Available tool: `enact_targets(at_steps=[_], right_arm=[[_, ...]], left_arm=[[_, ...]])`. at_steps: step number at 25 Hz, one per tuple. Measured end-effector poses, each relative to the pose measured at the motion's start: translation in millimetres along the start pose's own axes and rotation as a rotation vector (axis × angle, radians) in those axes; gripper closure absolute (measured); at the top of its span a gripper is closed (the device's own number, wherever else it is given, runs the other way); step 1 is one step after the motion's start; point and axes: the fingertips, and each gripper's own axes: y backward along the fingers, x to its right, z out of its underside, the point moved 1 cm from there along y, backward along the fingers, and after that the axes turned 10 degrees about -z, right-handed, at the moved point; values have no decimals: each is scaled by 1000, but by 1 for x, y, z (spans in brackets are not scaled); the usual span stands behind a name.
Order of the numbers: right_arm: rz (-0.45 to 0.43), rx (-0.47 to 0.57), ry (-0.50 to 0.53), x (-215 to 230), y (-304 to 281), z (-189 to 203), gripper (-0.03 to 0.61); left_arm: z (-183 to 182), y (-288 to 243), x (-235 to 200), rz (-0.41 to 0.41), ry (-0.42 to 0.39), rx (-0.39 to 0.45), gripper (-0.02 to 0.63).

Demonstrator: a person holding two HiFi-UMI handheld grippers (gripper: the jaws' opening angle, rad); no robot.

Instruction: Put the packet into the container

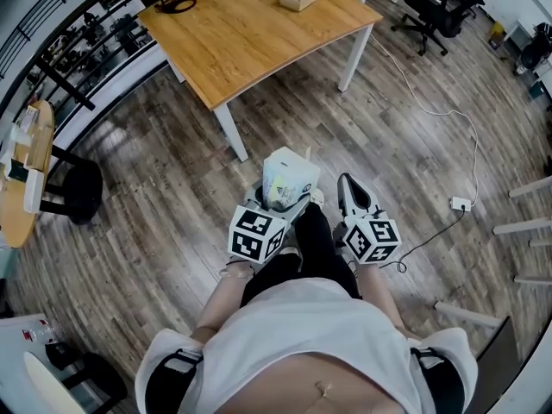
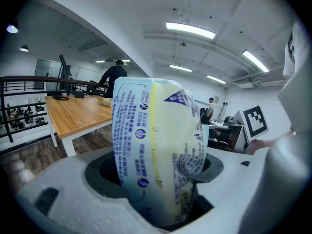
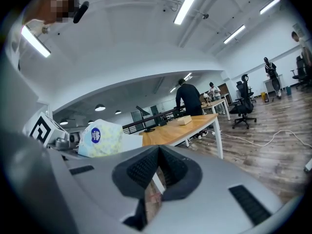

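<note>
I'm standing on a grey-brown plank floor (image 1: 388, 136), with a long wooden table (image 1: 250, 33) on white legs ahead of me. A black office chair (image 1: 435, 11) sits beyond its far right corner, and a white cable (image 1: 431, 102) trails across the boards to a plug block (image 1: 461, 203) on my right. A black railing (image 1: 60, 80) runs along the left, near a round wooden table (image 1: 21, 188). Overhead, strip lights (image 2: 190, 30) glow on a white ceiling (image 2: 122, 13)
</note>
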Motion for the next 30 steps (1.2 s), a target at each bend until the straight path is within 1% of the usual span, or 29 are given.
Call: enact_targets(at_steps=[4, 8, 14, 23, 30], right_arm=[[-12, -4, 6, 9, -13, -3, 568], [-21, -11, 5, 24, -32, -11, 568], [-38, -35, -10, 56, -65, -21, 568], [-61, -49, -20, 107, -116, -52, 568], [-61, -50, -2, 146, -143, -75, 568]], left_arm=[[0, -14, -10, -9, 7, -12, 259], [-9, -33, -22, -29, 13, -17, 259], [-33, -76, -34, -36, 16, -18, 259], [-74, -140, -45, -30, 15, -16, 259], [-98, -186, -52, -34, 11, -17, 259]])
